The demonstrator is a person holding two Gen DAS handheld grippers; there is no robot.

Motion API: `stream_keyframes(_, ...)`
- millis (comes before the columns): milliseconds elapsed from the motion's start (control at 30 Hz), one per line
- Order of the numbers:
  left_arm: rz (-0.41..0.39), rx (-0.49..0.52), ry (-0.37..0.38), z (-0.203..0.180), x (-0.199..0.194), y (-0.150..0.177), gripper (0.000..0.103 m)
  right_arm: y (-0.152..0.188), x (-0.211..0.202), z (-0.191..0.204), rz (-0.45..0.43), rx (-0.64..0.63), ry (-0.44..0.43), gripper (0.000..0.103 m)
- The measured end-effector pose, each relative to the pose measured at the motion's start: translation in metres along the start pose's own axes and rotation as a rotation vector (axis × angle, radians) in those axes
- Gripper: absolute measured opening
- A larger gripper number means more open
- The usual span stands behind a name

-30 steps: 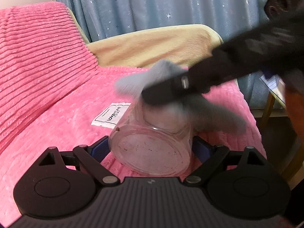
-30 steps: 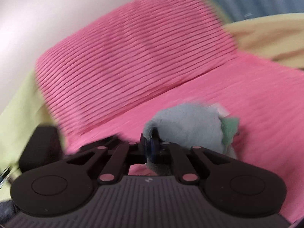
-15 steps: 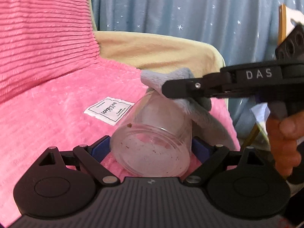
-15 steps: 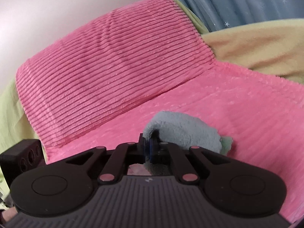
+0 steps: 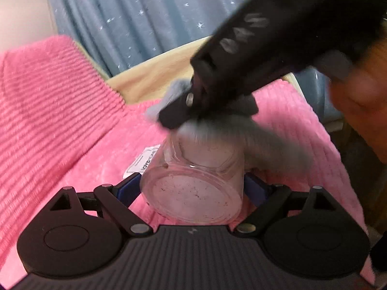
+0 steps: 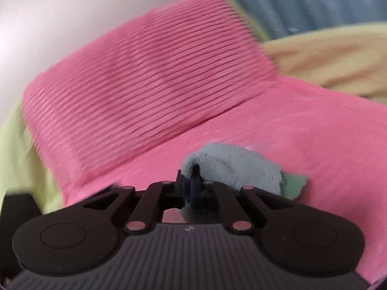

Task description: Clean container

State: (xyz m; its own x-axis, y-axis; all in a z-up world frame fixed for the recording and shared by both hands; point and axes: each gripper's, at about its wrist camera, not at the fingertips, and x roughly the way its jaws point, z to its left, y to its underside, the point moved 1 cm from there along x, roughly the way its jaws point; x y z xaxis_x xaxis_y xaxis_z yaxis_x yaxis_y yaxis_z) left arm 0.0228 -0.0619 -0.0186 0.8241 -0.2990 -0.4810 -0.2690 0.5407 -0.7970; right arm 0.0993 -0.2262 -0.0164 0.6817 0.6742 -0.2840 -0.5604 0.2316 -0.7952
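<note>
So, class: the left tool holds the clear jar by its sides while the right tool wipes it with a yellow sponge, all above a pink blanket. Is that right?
One detail is wrong: the right tool is shut on a grey-blue cloth, not a yellow sponge, as the right wrist view shows. The rest stands: the left tool holds the clear jar by its sides above the pink blanket.

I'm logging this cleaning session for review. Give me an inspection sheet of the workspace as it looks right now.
Surface: pink blanket over a sofa, white label sewn on.
Job's things: clear container, specks on its base; grey cloth at its far, open end.
Clutter: nothing seen.
Grippers: left gripper closing, pads on the container; right gripper shut on the cloth.
Cables: nothing seen.
Surroundings: blue starred curtain, beige cover, pale wall.
</note>
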Motion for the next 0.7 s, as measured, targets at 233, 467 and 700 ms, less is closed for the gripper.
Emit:
stream_keyframes(233, 0.004, -0.005, 0.001, 0.000, -0.001, 0.000, 0.090, -0.001, 0.002, -0.006, -0.006, 0.023, 0.001, 0.001)
stream_keyframes(467, 0.002, -0.048, 0.018, 0.003, 0.000, 0.000, 0.090, -0.002, 0.005, -0.007, -0.007, 0.016, 0.004, 0.001)
stream_keyframes(700, -0.014, -0.291, 0.132, 0.033, -0.004, 0.007, 0.091, 0.003, 0.006, -0.001, 0.007, -0.012, -0.011, 0.001)
